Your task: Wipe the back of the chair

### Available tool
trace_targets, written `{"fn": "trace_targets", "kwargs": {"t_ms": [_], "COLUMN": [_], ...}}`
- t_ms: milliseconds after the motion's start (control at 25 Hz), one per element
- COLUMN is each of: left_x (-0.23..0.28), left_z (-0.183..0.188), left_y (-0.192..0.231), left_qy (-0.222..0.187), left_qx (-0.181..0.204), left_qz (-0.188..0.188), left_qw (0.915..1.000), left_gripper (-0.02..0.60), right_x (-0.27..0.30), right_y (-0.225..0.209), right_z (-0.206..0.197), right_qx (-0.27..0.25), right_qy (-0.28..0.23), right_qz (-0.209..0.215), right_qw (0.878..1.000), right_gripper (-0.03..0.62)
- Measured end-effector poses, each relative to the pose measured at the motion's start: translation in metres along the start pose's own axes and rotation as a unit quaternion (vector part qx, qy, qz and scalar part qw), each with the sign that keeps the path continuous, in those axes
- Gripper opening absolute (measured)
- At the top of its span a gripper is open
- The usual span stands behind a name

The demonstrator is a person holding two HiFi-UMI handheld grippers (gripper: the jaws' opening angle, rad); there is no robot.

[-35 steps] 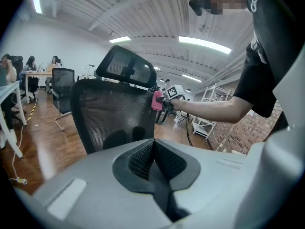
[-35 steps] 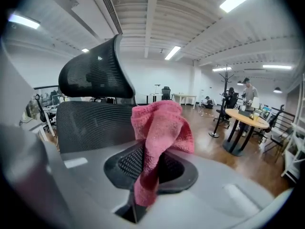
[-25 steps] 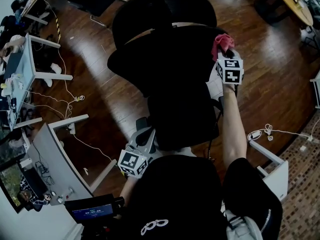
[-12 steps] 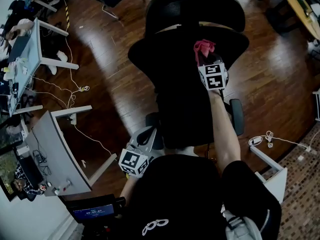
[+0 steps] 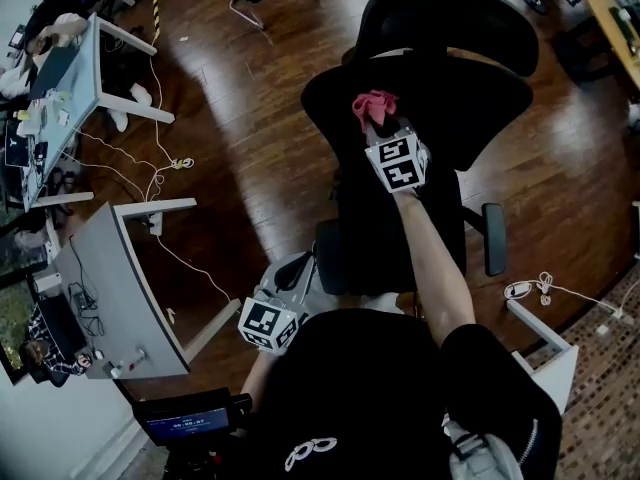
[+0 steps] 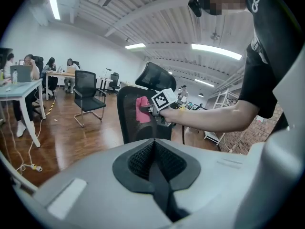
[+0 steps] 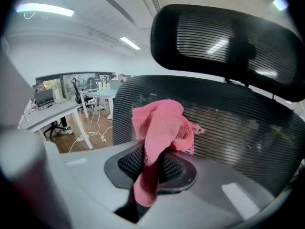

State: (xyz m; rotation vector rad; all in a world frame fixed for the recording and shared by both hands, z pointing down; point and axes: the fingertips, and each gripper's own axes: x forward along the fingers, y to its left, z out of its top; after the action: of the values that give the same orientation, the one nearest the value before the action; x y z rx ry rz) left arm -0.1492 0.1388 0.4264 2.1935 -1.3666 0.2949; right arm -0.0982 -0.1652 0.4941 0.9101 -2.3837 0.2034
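A black mesh office chair point(image 5: 440, 118) stands before me, its backrest point(image 7: 238, 123) and headrest point(image 7: 228, 42) filling the right gripper view. My right gripper point(image 5: 378, 128) is shut on a pink cloth point(image 5: 372, 106) and holds the cloth point(image 7: 159, 128) against the left part of the backrest. In the left gripper view the chair point(image 6: 138, 123) and the cloth point(image 6: 143, 109) appear from the side. My left gripper point(image 5: 285, 293) hangs low near my body, its jaws closed together with nothing between them point(image 6: 155, 175).
A white desk point(image 5: 115, 278) with cables on the wooden floor stands at the left, another desk point(image 5: 60, 78) farther up. A white table leg point(image 5: 545, 333) is at the right. Other chairs point(image 6: 88, 97) and seated people are in the background.
My right gripper with the pink cloth has swept left across the chair's backrest, from its right edge to its left part. The left gripper has stayed put.
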Motion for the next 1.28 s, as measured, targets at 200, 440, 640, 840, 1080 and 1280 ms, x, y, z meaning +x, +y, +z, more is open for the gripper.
{"fn": "trace_targets", "kwargs": {"t_ms": [200,440,640,840,1080,1280], "left_x": [-0.014,-0.022,-0.019,0.001,0.033,0.055], "left_z": [0.000,0.003,-0.006,-0.007,-0.001,-0.003], "left_y": [0.011,0.016,0.010,-0.007,-0.042,-0.071], "left_qy": [0.002,0.007,0.022,0.032,0.040,0.050], "left_qx": [0.001,0.002,0.009,0.018,0.026,0.034], "left_qz": [0.006,0.011,0.002,-0.016,-0.041,-0.059], "left_qw": [1.0000,0.9999,0.9997,0.9992,0.9980,0.9964], "left_gripper": [-0.012,-0.012,-0.012,-0.012,-0.012,-0.012], "right_x": [0.020,0.035,0.027,0.012,-0.021,-0.051], "right_y": [0.066,0.104,0.075,0.015,-0.061,-0.118], "right_z": [0.014,0.018,0.001,-0.025,-0.058,-0.090], "right_qx": [-0.036,-0.049,-0.030,-0.004,0.014,0.040], "right_qy": [-0.002,-0.001,0.001,0.004,0.012,0.019], "right_qz": [0.055,0.092,0.067,0.038,0.001,-0.033], "right_qw": [0.998,0.995,0.997,0.999,1.000,0.998], "right_gripper": [0.049,0.049,0.049,0.049,0.049,0.049]}}
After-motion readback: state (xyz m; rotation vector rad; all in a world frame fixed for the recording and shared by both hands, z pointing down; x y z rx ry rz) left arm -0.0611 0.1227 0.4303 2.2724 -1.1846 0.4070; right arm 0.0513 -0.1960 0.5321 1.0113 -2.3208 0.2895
